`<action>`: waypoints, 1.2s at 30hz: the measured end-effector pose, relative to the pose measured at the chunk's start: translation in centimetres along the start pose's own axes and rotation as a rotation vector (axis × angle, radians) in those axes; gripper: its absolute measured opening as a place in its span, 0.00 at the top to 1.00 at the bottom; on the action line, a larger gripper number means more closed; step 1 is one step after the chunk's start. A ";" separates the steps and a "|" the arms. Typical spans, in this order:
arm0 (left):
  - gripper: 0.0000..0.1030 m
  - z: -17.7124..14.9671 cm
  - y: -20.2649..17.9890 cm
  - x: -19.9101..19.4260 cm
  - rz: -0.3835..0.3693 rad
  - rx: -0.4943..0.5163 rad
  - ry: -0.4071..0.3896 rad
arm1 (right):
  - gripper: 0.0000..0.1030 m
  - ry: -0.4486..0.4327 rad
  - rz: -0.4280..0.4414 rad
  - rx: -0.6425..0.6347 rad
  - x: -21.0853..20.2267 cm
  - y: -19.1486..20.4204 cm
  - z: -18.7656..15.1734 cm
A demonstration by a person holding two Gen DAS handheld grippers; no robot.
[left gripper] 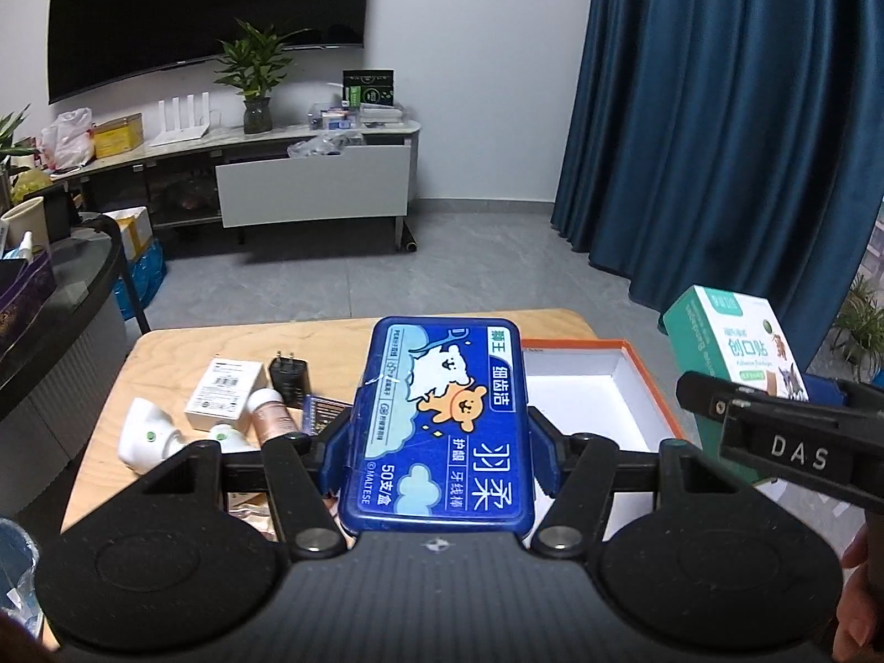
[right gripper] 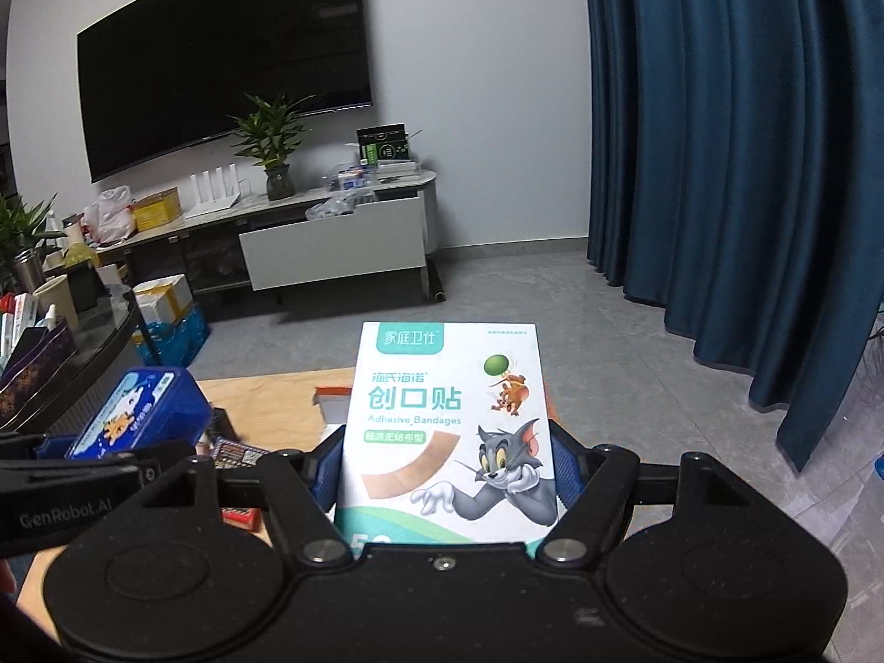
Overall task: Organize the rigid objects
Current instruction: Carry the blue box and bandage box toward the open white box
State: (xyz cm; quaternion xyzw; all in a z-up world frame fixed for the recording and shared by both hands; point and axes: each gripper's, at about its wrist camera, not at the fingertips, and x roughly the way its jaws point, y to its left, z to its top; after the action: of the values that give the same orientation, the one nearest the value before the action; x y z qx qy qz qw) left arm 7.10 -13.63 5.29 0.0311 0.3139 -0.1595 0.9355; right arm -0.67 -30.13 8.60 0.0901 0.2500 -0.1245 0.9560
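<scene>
On the wooden table [left gripper: 166, 342], the open box [left gripper: 585, 403] sits at the right edge, the charger plug [left gripper: 288, 378], small carton [left gripper: 224, 395] and bottles [left gripper: 154, 433] lying left of it.

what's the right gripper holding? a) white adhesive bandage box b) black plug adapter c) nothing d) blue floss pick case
a: in the right wrist view the right gripper is clamped on the white adhesive bandage box with the cartoon cat and mouse, while the blue floss pick case sits in the left gripper.
</scene>
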 end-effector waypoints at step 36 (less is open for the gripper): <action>0.39 2.1 -1.1 6.9 0.006 -0.020 0.101 | 0.18 0.108 0.029 -0.017 11.0 -1.2 0.7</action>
State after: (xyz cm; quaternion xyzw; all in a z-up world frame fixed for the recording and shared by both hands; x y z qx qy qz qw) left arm 13.16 -16.90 2.93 0.0309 0.3619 -0.1517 0.9193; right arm 8.62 -33.57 3.59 0.0921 0.3011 -0.1036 0.9435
